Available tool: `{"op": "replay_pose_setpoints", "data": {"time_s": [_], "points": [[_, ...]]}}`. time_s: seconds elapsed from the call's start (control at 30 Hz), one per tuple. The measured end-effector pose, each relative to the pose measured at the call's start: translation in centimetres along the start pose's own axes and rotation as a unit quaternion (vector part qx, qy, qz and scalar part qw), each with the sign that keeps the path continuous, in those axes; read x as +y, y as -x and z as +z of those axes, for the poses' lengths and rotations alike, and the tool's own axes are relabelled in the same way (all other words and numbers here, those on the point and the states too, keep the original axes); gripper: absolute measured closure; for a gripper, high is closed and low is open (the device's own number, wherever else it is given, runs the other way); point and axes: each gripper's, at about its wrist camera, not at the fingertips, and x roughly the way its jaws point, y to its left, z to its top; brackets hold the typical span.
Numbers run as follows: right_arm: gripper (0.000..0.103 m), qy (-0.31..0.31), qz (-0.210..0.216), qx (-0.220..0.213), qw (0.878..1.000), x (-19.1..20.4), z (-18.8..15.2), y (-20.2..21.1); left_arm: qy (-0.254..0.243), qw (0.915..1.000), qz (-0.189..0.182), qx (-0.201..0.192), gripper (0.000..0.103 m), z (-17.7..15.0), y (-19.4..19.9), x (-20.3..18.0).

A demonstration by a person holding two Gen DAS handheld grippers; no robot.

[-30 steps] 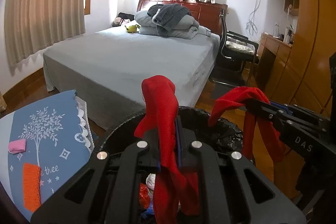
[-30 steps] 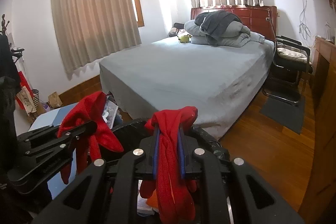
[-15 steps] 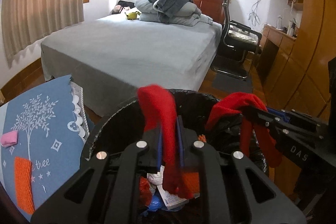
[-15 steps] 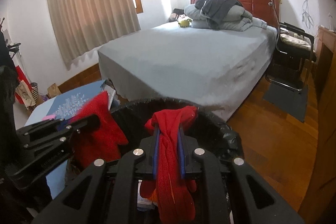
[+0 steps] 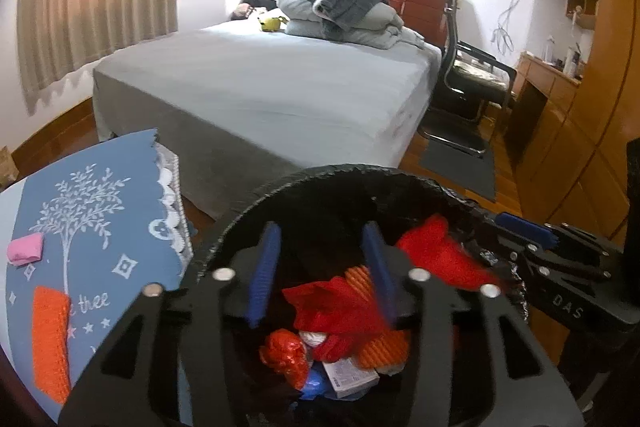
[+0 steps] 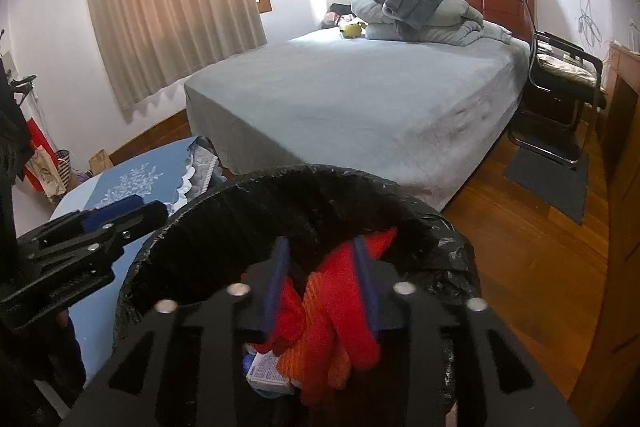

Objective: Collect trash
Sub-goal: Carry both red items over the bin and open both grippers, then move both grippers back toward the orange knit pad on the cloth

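Observation:
A bin lined with a black bag (image 5: 340, 173) (image 6: 304, 173) stands right under both grippers. My left gripper (image 5: 320, 259) hangs over its mouth with its jaws opening and nothing pressed between the blue pads (image 5: 262, 271). Its red cloth (image 5: 332, 303) lies below on the trash. My right gripper (image 6: 320, 267) is opening too. Its red cloth (image 6: 340, 299) still hangs loose between the pads, leaning on the right one. That cloth (image 5: 436, 251) shows beside the right gripper (image 5: 532, 235) in the left wrist view. The left gripper (image 6: 92, 227) shows at the left.
The bin holds a red foil wrapper (image 5: 286, 351), a white box (image 5: 348, 375) and orange knitted pieces (image 5: 380, 347). A blue-clothed table (image 5: 92, 227) at the left bears a pink scrap (image 5: 24, 247) and an orange piece (image 5: 50, 339). Beyond stand a grey bed (image 5: 280, 83), a chair (image 5: 468, 83) and wooden cupboards (image 5: 580, 131).
Both grippers have sunk toward the bin and gone from shut on red cloths to open. The left cloth has dropped into the bin; the right one is slipping down.

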Motion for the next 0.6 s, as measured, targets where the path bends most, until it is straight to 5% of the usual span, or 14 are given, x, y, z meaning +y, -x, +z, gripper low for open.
{"op": "replay_pose_setpoints", "data": {"time_s": [0.13,0.4,0.6], "points": [[0.054,0.004,0.0,-0.002,1.0,0.3,0.0,0.0,0.009,0.9999,0.011,-0.008,0.042,0.1,0.7,0.9],[0.011,0.007,-0.016,-0.026,1.0,1.1,0.3,1.1,0.017,0.9987,0.041,-0.027,0.02,0.2,2.5,2.7],[0.006,0.006,-0.017,-0.032,0.999,1.9,0.6,1.6,0.026,0.9969,0.065,-0.036,0.013,0.0,4.5,5.0]]}}
